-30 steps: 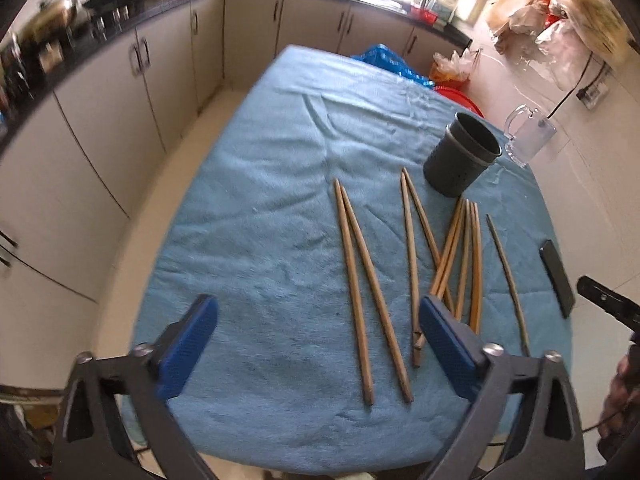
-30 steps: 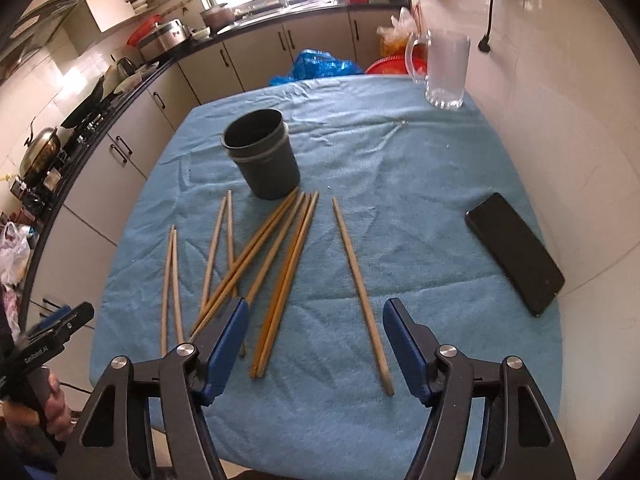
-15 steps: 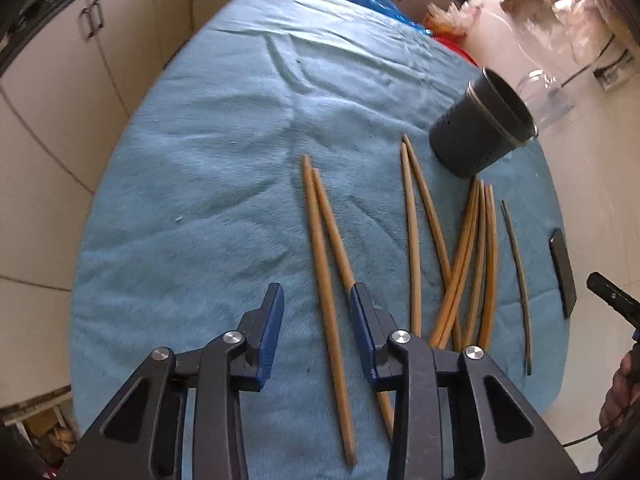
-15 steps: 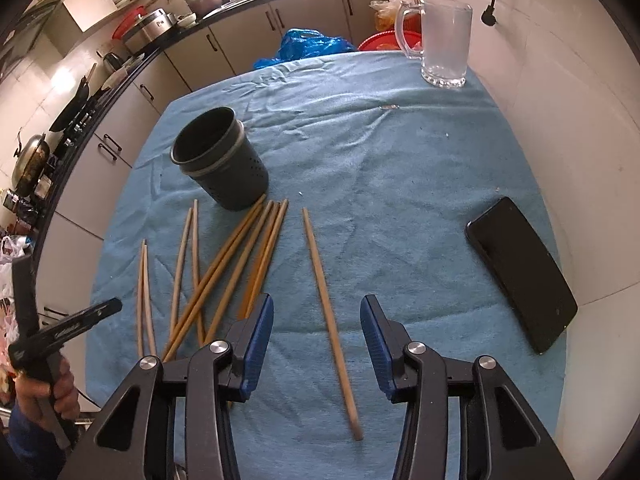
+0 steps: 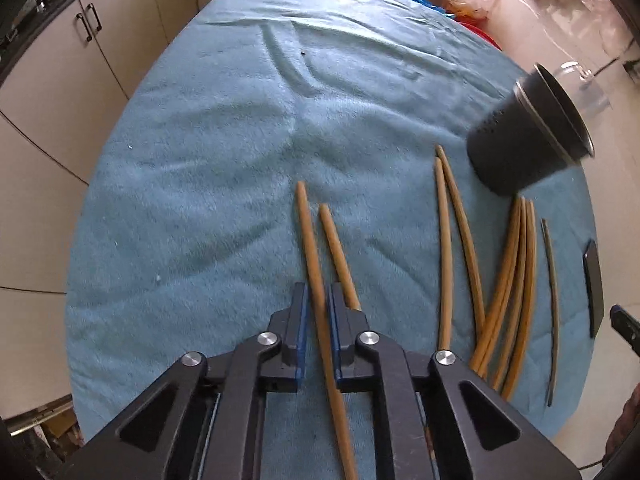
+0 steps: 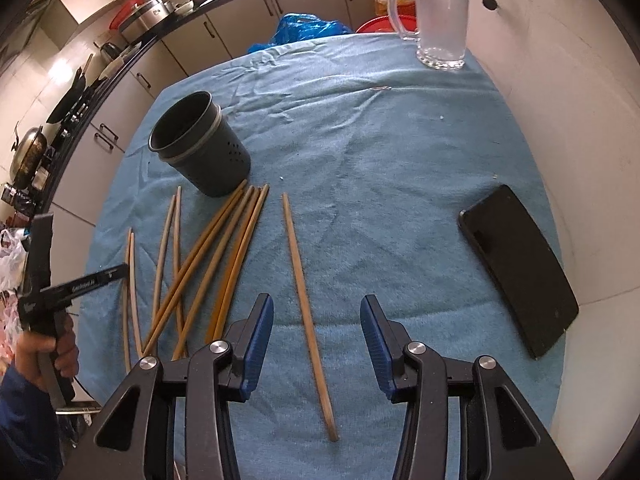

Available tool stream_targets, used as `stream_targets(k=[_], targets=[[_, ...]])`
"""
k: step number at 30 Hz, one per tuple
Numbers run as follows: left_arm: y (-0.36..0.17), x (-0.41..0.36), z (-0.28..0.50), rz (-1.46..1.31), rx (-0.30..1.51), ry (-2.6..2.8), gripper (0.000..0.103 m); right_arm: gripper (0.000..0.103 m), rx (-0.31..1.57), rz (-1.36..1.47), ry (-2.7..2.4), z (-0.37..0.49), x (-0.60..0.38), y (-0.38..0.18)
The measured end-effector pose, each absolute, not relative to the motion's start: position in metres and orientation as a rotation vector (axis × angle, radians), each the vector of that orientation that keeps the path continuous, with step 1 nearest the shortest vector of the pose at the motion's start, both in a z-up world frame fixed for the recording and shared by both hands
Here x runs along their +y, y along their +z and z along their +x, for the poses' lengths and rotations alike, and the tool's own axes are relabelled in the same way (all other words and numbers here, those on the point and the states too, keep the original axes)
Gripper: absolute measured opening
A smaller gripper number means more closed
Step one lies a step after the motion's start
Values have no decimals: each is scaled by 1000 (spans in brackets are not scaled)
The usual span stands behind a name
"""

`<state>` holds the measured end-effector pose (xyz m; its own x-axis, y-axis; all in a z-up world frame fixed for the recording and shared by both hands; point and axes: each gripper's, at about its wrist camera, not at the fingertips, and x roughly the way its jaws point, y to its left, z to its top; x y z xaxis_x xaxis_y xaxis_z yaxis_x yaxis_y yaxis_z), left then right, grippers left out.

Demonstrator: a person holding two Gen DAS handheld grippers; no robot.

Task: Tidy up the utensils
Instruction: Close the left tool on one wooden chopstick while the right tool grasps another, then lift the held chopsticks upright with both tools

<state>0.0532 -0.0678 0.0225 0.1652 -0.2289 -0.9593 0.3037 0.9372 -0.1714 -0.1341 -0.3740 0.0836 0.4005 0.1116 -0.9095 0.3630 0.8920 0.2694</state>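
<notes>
My left gripper [image 5: 317, 304] points steeply down at the table [image 5: 208, 184], and its fingers [image 5: 299, 312] are clenched on one chopstick [image 5: 310, 248]. That chopstick runs straight through the narrow gap between the blue pads, its far tip lying ahead of the fingers on the blue cloth and its near end passing back under the gripper body. Its partner chopstick [image 5: 334, 240] lies just outside the right finger, touching or nearly touching it; I cannot tell which. Further right of the fingers I see a pair of chopsticks [image 5: 444, 240], then a bundle of chopsticks [image 5: 516, 272], with the dark holder cup [image 5: 524, 144] ahead and to the right, standing on the cloth.

My right gripper [image 6: 317, 330] hangs over a lone chopstick [image 6: 300, 272]. Its fingers [image 6: 258, 340] are released and stand well apart, one on each side of the stick, neither pad touching it. The stick lies roughly midway between them, a little nearer the left finger, its far tip reaching ahead toward the cup [image 6: 204, 148] and its near end behind the fingertips. Right of the fingers lies a black phone [image 6: 516, 268]; far ahead stands a glass mug [image 6: 438, 20]. At the left edge of the right wrist view a hand [image 6: 48, 352] holds the other gripper's handle.
</notes>
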Motion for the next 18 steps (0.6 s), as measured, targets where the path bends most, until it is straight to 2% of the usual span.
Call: stream_targets(k=[11, 14, 17, 18], targets=[[22, -85, 60, 132, 1336, -354, 7, 49, 1269, 444, -124, -64, -375, 41], [22, -84, 59, 128, 1342, -355, 7, 42, 1309, 446, -115, -50, -375, 27], [24, -79, 58, 115, 1348, -356, 7, 41, 1347, 395, -118, -36, -371, 15], [24, -79, 58, 113, 1351, -356, 6, 38, 1355, 392, -119, -33, -370, 12]])
